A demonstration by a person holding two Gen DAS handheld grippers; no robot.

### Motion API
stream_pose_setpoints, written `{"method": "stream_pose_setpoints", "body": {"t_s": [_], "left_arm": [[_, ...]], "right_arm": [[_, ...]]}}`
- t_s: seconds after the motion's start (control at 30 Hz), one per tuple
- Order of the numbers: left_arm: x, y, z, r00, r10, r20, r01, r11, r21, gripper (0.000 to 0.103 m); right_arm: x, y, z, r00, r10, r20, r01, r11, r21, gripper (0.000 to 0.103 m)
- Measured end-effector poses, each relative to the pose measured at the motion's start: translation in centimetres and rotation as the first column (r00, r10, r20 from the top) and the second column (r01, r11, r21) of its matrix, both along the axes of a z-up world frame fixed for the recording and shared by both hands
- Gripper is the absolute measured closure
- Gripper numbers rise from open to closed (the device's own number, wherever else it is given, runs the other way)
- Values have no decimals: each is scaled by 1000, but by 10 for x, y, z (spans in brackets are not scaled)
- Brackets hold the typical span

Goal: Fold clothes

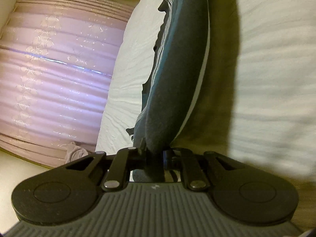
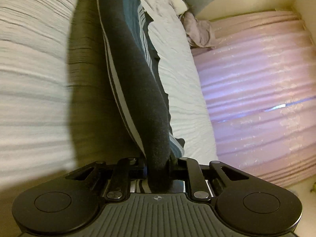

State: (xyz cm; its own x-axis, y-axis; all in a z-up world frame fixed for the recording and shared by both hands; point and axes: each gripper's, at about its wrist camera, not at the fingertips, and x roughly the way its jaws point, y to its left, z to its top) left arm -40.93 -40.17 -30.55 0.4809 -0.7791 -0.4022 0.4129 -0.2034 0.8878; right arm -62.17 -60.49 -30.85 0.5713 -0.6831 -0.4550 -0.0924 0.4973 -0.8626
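pink curtain (image 1: 55,75) beside bed (image 1: 276,59), striped garment (image 1: 177,69) lifted

Dark charcoal knit garment (image 1: 175,75): matt, fuzzy, fleece-like cloth; teal and white striped panel along its edge, smoother weave. White bed sheet (image 1: 126,63) under the garment: matt, crinkled, finely ribbed cloth. Pink satin curtain (image 1: 55,75) beside the sheet: glossy, pleated, pale embroidered motifs. Left tongs (image 1: 156,154) and right tongs (image 2: 158,164): matt black plastic, dull metal rivets, grey ribbed base.
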Motion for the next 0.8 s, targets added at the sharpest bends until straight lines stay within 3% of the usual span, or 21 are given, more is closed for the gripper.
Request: {"method": "stream_pose_setpoints", "body": {"t_s": [0.3, 0.43, 0.53, 0.6, 0.67, 0.73, 0.8], "left_arm": [[-110, 104, 3, 992, -58, -116, 60, 998, 12, 92], [-128, 111, -15, 992, -32, -122, 38, 998, 51, 90], [-128, 113, -16, 994, -24, -105, 33, 996, 82, 82], [-126, 120, -9, 992, -15, -126, 26, 996, 87, 75], [-119, 133, -1, 982, 10, -188, 5, 997, 79, 72], [-110, 143, 4, 974, 36, -225, -18, 996, 83, 65], [-99, 152, 9, 966, 63, -252, -42, 995, 87, 63]], "right_arm": [[-133, 97, 21, 997, -66, 28, 65, 997, 46, 87], [-161, 124, 5, 994, -102, 32, 98, 991, 96, 87], [-160, 130, -4, 994, -97, 42, 93, 992, 87, 86], [-160, 132, -8, 995, -96, 31, 94, 993, 69, 78], [-167, 131, -19, 993, -117, 13, 117, 992, 41, 39], [-183, 128, -25, 986, -163, 32, 162, 986, 46, 30], [-195, 121, -24, 967, -248, 56, 242, 966, 87, 30]]}}
